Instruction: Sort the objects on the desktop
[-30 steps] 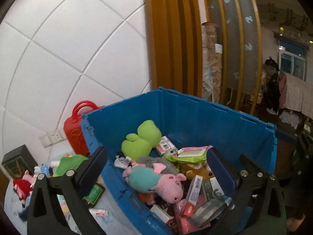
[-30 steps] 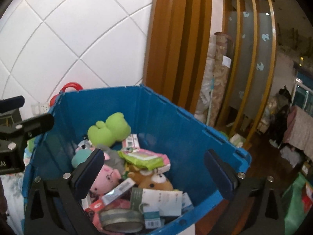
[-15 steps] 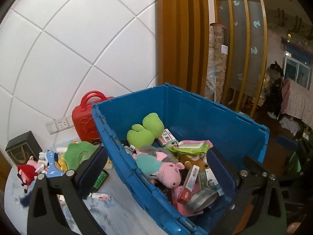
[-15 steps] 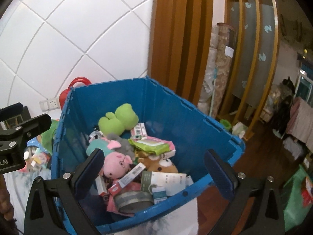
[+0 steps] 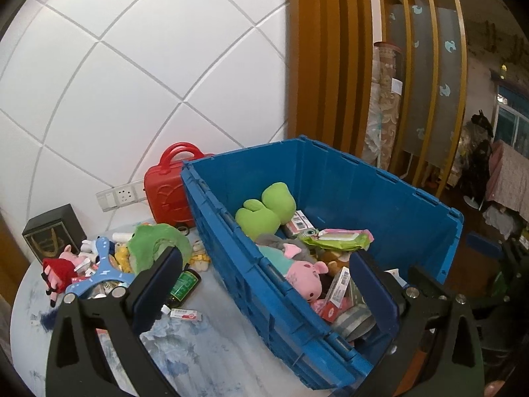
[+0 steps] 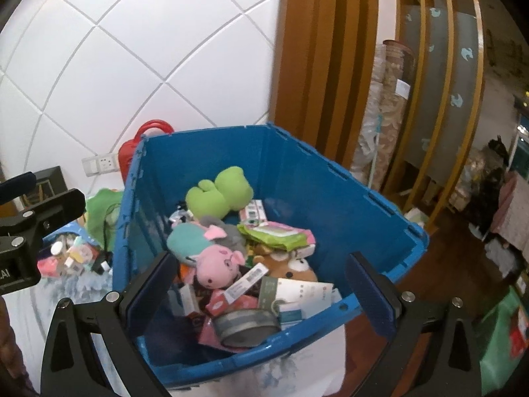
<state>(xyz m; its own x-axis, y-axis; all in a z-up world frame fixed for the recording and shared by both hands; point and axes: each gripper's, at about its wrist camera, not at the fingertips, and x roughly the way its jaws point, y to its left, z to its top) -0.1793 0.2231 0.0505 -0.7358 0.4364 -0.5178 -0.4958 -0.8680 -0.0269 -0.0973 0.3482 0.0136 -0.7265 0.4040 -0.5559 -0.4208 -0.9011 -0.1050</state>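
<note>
A blue crate (image 5: 380, 195) (image 6: 330, 182) stands on the table, holding a green frog plush (image 5: 267, 211) (image 6: 218, 195), a pink pig plush (image 5: 304, 274) (image 6: 215, 261), a green packet (image 5: 334, 238), boxes and a tape roll (image 6: 246, 326). My left gripper (image 5: 264, 284) is open and empty, above the crate's left wall. My right gripper (image 6: 261, 284) is open and empty, above the crate's near end. Loose toys lie left of the crate: a green plush (image 5: 155, 241), a red doll (image 5: 58, 271), a blue slingshot toy (image 5: 99, 271) and a green bottle (image 5: 182, 286).
A red toy suitcase (image 5: 168, 192) stands against the white wall behind the crate. A dark box (image 5: 53, 235) sits at the table's far left. A wall socket (image 5: 119, 195) is above the table. The left gripper shows in the right wrist view (image 6: 29, 225). The floor drops away right of the crate.
Both grippers have pulled back and up from the crate; more of the table and the toy pile left of the crate shows now. Both stay open and empty.
</note>
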